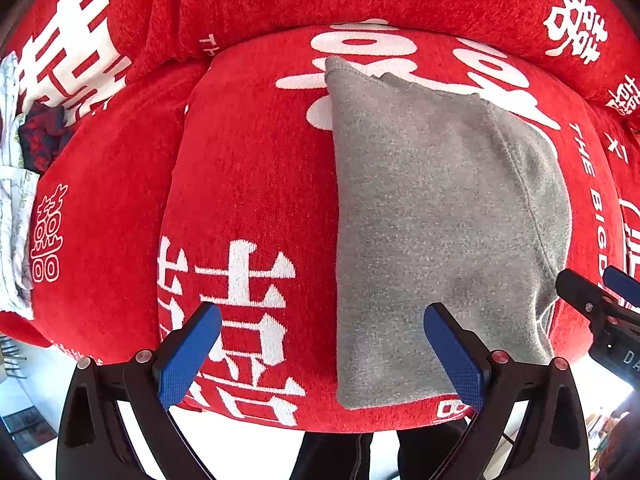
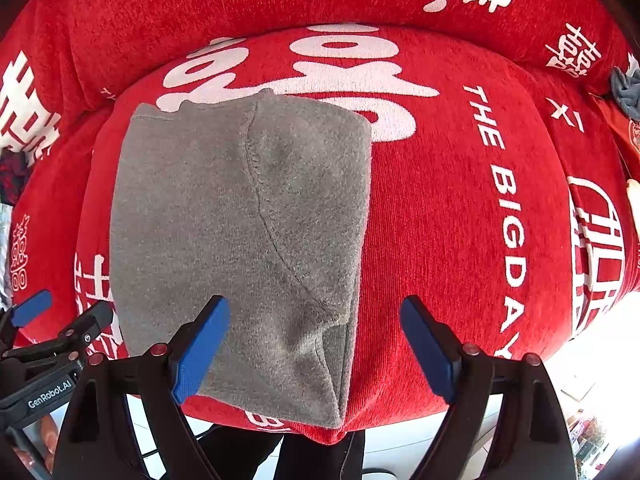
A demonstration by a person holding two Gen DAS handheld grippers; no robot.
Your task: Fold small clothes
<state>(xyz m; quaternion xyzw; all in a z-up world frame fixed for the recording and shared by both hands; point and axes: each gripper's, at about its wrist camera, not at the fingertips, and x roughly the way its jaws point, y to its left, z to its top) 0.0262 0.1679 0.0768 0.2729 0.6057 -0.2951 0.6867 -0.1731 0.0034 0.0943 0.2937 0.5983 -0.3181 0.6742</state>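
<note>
left fingers (image 1: 322,354): I'm hovering them spread wide, gripping nothing
right fingers (image 2: 316,350): same, gaping apart
grey garment (image 2: 240,240): lying folded on the red cushion (image 2: 440,220)

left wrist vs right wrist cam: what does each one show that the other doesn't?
Only the left wrist view shows the full pile of other clothes, pale and dark patterned, at the cushion's far left, and the right gripper entering from the right edge.

Only the right wrist view shows a small grey item at the far right, and the left gripper entering from the left edge.

Both show the folded grey garment lying flat on the red printed cushion cover, with each camera's own blue-padded jaws open and holding nothing.
</note>
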